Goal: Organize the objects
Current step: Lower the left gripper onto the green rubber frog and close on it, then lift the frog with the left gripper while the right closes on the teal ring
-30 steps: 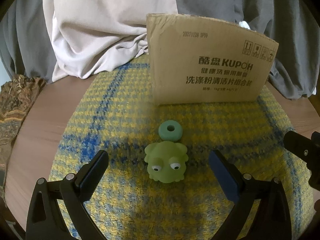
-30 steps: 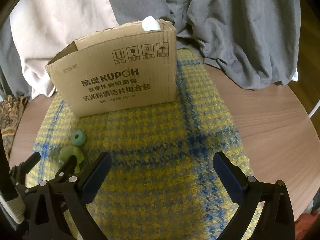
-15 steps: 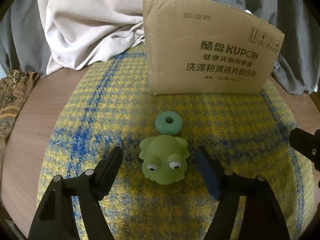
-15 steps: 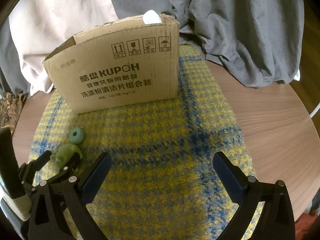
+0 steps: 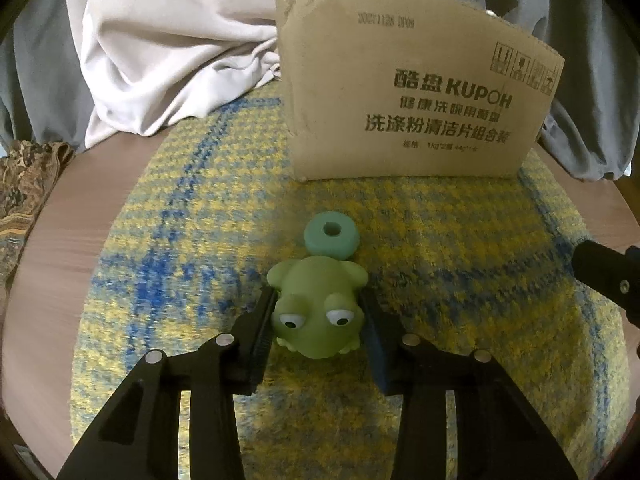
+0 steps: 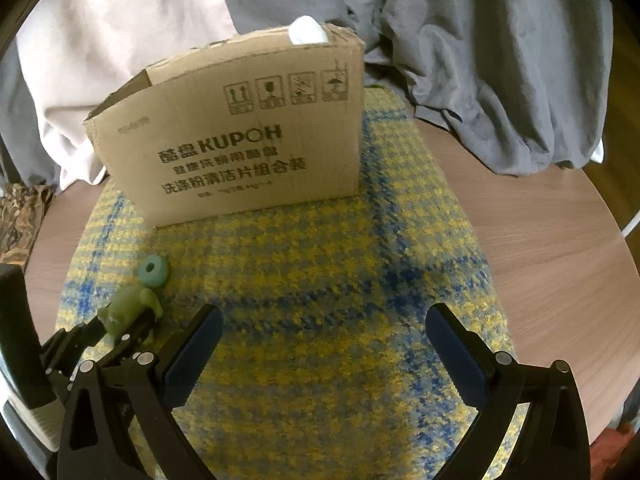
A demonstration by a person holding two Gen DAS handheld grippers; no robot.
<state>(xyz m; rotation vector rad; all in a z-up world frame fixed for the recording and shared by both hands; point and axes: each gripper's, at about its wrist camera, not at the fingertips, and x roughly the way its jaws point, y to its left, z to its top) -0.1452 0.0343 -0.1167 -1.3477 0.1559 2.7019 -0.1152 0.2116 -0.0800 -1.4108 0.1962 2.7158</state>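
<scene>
My left gripper (image 5: 318,316) has just been closing its jaws onto the green frog toy (image 5: 318,310), on the checked mat before the cardboard box (image 5: 416,84); right gripper (image 6: 324,344), gaping empty, sits farther off.

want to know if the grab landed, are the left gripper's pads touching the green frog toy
Touching. In the left wrist view the left gripper, whose jaws have just been closing, has both pads flush against the sides of the frog toy, no gap visible.

The box (image 5: 416,84) stands at the back of the mat (image 5: 180,240), on the table (image 6: 560,248). The ring (image 5: 331,236) lies before the box; the frog (image 5: 318,308) lies just before the ring. Cloths (image 6: 480,60) lie behind the box.
</scene>
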